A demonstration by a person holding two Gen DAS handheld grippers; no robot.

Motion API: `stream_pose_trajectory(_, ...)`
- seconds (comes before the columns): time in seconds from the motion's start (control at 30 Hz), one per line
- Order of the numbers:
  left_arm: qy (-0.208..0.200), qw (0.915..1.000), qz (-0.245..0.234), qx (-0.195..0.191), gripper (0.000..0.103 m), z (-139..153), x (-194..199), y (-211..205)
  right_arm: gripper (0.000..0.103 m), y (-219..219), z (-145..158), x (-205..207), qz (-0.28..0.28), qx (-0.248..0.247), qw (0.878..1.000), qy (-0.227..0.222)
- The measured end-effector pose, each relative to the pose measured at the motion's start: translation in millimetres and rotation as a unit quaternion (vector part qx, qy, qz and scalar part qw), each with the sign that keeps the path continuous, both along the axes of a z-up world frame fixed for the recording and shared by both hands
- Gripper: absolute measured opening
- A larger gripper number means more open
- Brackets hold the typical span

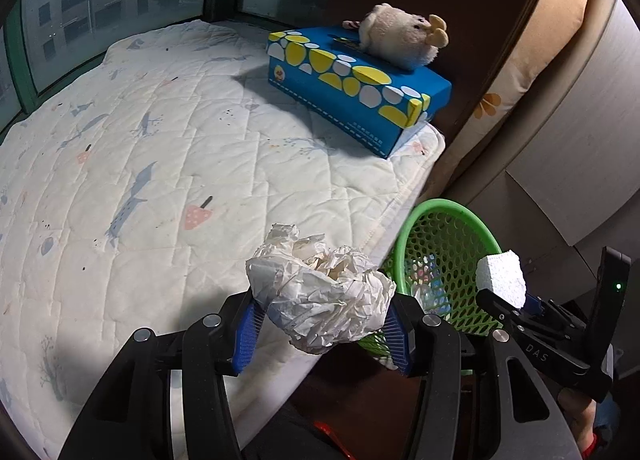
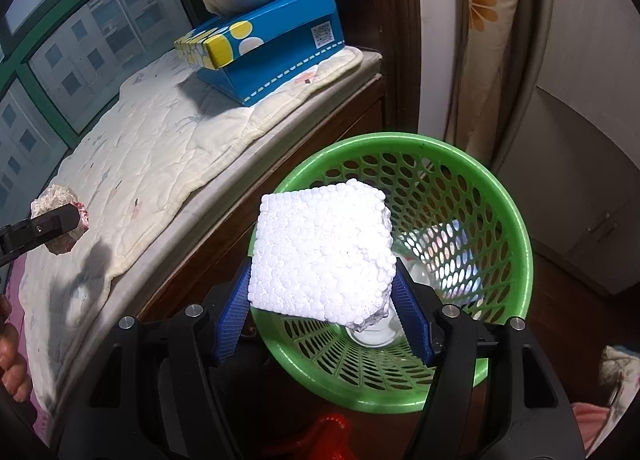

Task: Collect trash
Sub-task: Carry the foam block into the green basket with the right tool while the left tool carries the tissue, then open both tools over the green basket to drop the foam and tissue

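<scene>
Crumpled white paper (image 1: 320, 300) sits nearest the left wrist camera, pinched between the blue pads of the left gripper (image 1: 322, 330), which is closed on it. Paper and gripper hang over the edge of the quilted pad (image 1: 160, 164), just short of the green basket (image 1: 452, 216) that stands on the floor below that edge.

Seen from the right wrist, a white foam block (image 2: 324, 256) is clamped between the ribbed pads of the right gripper (image 2: 324, 310), directly above the basket's open mouth (image 2: 516, 220). This view looks straight down into the basket: something pale and shiny lies on its bottom, too unclear to name. The left wrist view shows only the basket's mesh side and a slice of its rim, but it catches the right gripper from outside, the foam block (image 1: 502, 276) poking out past the basket's rim.

Farther from the basket, on the pad's far corner, lies a blue tissue box (image 1: 360, 88) with yellow and white spots, and a plush toy (image 1: 400, 36) rests on top of it. Windows run behind the pad. The right wrist view also shows the left gripper's tip with the paper (image 2: 60, 216) at its left margin, well apart from the basket, and fingers (image 2: 14, 360) at the lower left corner.
</scene>
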State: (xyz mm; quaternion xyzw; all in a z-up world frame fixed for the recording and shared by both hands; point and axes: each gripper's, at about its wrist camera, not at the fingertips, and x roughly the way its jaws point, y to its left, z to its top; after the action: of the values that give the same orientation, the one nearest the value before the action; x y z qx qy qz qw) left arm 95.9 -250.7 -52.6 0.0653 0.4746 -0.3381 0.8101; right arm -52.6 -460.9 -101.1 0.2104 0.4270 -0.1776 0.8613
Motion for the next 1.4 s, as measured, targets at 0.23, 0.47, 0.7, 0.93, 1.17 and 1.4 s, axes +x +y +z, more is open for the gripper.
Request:
stream_pose_trajectory(0.23, -0.004, 0.9994, -0.035, 0.007, 0.051, 2, -16, -34, 0.076, -16, 2, -13, -0.018, 0.001, 1.0, -0.006)
stream_pose_trajectory(0.47, -0.001, 0.9976, -0.067, 0.015, 0.051, -5, -30, -69, 0.076, -26, 8, -30, -0.033, 0.011, 0.999, -0.016)
stream_pose_trajectory(0.7, 0.015, 0.9954, -0.092, 0.02, 0.051, -16, -41, -101, 0.076, -30, 16, -50, -0.044, 0.004, 0.999, -0.024)
stream_pose_trajectory(0.93, 0.015, 0.9939, -0.105, 0.029, 0.052, -21, -49, -120, 0.077, -34, 19, -71, -0.058, -0.013, 0.998, -0.022)
stream_pose_trajectory(1.17, 0.017, 0.9925, -0.115, 0.039, 0.055, -28, -56, -132, 0.077, -38, 18, -89, -0.074, -0.016, 0.997, -0.02)
stream_pose_trajectory(1.4, 0.023, 0.9913, -0.122, 0.044, 0.063, -33, -61, -140, 0.077, -43, 16, -103, -0.091, -0.007, 0.996, -0.025)
